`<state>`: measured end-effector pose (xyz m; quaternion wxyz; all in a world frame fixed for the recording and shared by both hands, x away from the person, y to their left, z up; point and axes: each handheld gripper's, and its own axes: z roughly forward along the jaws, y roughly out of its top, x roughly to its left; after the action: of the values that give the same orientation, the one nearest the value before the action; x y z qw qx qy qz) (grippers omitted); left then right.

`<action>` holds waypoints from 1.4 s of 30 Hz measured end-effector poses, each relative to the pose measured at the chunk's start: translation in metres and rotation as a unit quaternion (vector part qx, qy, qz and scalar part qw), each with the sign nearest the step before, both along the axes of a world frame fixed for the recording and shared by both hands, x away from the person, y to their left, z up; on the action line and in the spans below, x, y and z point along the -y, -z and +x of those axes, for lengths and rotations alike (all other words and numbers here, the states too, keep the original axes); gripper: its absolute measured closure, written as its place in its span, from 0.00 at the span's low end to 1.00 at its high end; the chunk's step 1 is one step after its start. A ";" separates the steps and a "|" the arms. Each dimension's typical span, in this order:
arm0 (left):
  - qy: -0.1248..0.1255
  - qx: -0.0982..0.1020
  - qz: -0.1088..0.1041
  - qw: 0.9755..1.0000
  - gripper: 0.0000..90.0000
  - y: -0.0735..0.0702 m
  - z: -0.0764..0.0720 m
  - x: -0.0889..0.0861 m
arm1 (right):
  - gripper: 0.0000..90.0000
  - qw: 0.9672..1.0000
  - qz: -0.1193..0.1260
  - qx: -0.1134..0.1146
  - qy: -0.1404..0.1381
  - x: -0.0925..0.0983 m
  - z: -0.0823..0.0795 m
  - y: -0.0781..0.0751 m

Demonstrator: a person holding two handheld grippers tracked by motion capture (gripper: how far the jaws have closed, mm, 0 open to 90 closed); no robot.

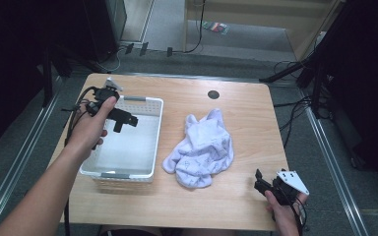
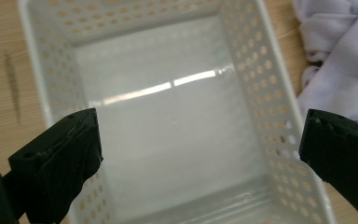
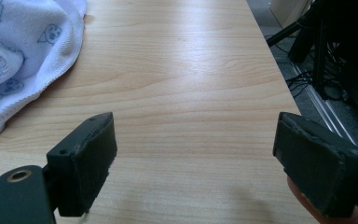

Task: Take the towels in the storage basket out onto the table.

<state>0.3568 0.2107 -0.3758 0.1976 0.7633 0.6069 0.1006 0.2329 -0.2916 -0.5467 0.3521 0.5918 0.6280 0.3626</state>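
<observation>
The cloth (image 1: 200,149) lies at ten o'clock from the nearer right gripper (image 1: 262,185), jaws spread empty; left gripper (image 1: 124,119) hovers released over the basket (image 1: 153,129).

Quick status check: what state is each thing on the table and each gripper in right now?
White perforated plastic basket: upright, empty.
White printed cloth: crumpled in a heap on the table, outside the basket, not held.
Left gripper: open, above the basket, holding nothing.
Right gripper: open, at the table's near right corner, holding nothing.
</observation>
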 end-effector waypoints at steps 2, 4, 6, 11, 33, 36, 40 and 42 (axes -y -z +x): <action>-0.006 0.003 -0.003 1.000 0.00 0.002 -0.004 -0.014 | 0.15 1.000 0.000 0.000 0.000 0.000 0.000 0.000; -0.014 0.004 -0.010 1.000 0.00 0.003 -0.007 -0.026 | 0.15 1.000 0.001 0.001 0.000 0.000 0.000 0.000; -0.021 0.006 -0.013 1.000 0.00 0.005 -0.011 -0.038 | 0.15 1.000 0.001 0.001 0.002 0.000 0.000 0.000; -0.039 0.006 -0.019 0.999 0.00 0.010 -0.019 -0.067 | 0.15 1.000 0.000 0.000 0.003 0.000 0.000 0.000; -0.105 0.029 -0.095 0.989 0.00 0.073 -0.072 -0.161 | 0.15 1.000 -0.001 0.001 0.009 0.000 -0.001 0.000; -0.109 0.042 -0.113 0.987 0.00 0.082 -0.084 -0.170 | 0.15 1.000 -0.001 0.001 0.011 0.000 -0.001 0.000; -0.114 0.071 -0.125 0.983 0.00 0.097 -0.103 -0.178 | 0.15 1.000 -0.002 0.002 0.011 0.000 -0.001 0.000; -0.119 0.087 -0.140 0.979 0.00 0.105 -0.112 -0.182 | 0.15 1.000 -0.003 0.003 0.011 0.000 -0.001 0.000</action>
<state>0.2450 0.3926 -0.4806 0.3409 0.6386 0.6821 0.1034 0.2318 -0.2911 -0.5468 0.3601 0.5963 0.6214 0.3587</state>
